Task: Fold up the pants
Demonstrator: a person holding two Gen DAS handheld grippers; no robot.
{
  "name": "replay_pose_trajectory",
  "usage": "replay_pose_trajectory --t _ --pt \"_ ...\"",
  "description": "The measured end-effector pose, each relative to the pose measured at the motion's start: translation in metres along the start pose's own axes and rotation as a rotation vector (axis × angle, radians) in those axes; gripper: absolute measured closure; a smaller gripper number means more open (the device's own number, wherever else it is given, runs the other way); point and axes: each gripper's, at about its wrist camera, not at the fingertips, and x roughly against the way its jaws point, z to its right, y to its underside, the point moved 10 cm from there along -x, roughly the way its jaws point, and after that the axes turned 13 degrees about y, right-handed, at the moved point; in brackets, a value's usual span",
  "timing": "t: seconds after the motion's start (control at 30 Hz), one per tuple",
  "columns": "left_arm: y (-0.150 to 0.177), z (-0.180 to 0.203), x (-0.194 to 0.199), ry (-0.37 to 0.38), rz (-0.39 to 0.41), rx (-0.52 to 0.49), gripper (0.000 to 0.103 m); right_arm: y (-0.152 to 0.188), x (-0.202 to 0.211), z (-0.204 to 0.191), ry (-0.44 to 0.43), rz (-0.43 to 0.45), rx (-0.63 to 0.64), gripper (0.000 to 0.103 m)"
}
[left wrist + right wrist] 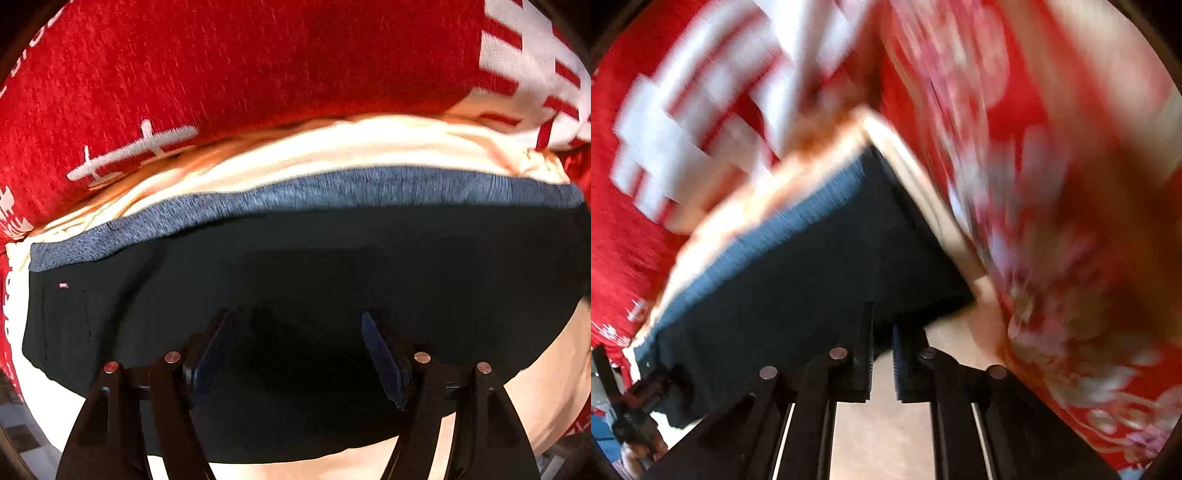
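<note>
The black pants (pixel 295 266) with a grey-blue waistband (pixel 332 192) lie folded on a cream cloth (pixel 332 147). My left gripper (pixel 297 325) is open just above the black fabric, fingers spread wide, holding nothing. In the blurred right wrist view the pants (pixel 798 266) stretch from left to centre, waistband (pixel 783 229) on the far edge. My right gripper (pixel 882 332) has its jaws nearly closed at the pants' near corner; the blur hides whether fabric is pinched. The other gripper (pixel 639 406) shows at the far left edge.
A red blanket with white lettering (pixel 258 66) lies behind the pants, also in the right wrist view (pixel 665 110). Red floral fabric (pixel 1052 258) covers the right side. Cream cloth (pixel 960 240) borders the pants on the right.
</note>
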Motion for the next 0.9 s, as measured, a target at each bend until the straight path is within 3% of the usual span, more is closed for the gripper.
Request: replay_pose_trajectory --t 0.07,0.1,0.13,0.23,0.33,0.47,0.53,0.6,0.7,0.8,0.9 --pt "-0.012 0.005 0.008 0.007 0.036 -0.009 0.030 0.009 -0.001 0.009 -0.002 -0.030 -0.024 0.077" --pt "-0.020 0.007 0.011 0.008 0.057 -0.020 0.030 0.010 0.009 0.015 0.053 -0.006 -0.014 0.067" --pt "-0.027 0.009 0.011 0.004 0.070 -0.034 0.030 0.009 0.021 0.017 0.074 0.034 -0.014 0.067" --pt "-0.054 0.018 0.001 -0.030 0.099 -0.074 0.030 -0.004 0.058 -0.016 0.009 0.190 0.083 0.067" --pt "-0.065 0.019 -0.022 -0.024 0.079 -0.020 0.030 -0.014 0.045 -0.074 -0.048 0.187 0.261 0.067" --pt "-0.071 0.017 -0.046 -0.051 0.103 -0.014 0.026 -0.017 0.005 -0.135 -0.116 0.143 0.367 0.067" --pt "-0.078 -0.002 -0.048 -0.128 0.132 -0.005 0.022 -0.023 -0.013 -0.155 -0.093 0.145 0.405 0.070" --pt "-0.081 -0.028 -0.050 -0.140 0.133 0.052 0.022 -0.035 -0.016 -0.157 -0.053 0.203 0.411 0.072" --pt "-0.077 -0.066 -0.038 -0.161 0.115 0.136 0.022 -0.046 -0.016 -0.145 -0.075 0.182 0.352 0.073" --pt "-0.063 -0.088 -0.016 -0.187 0.108 0.126 0.022 -0.054 -0.008 -0.117 0.027 0.181 0.293 0.069" --pt "-0.046 -0.109 0.002 -0.197 0.101 0.095 0.022 -0.038 0.008 -0.106 -0.113 0.090 0.193 0.069"
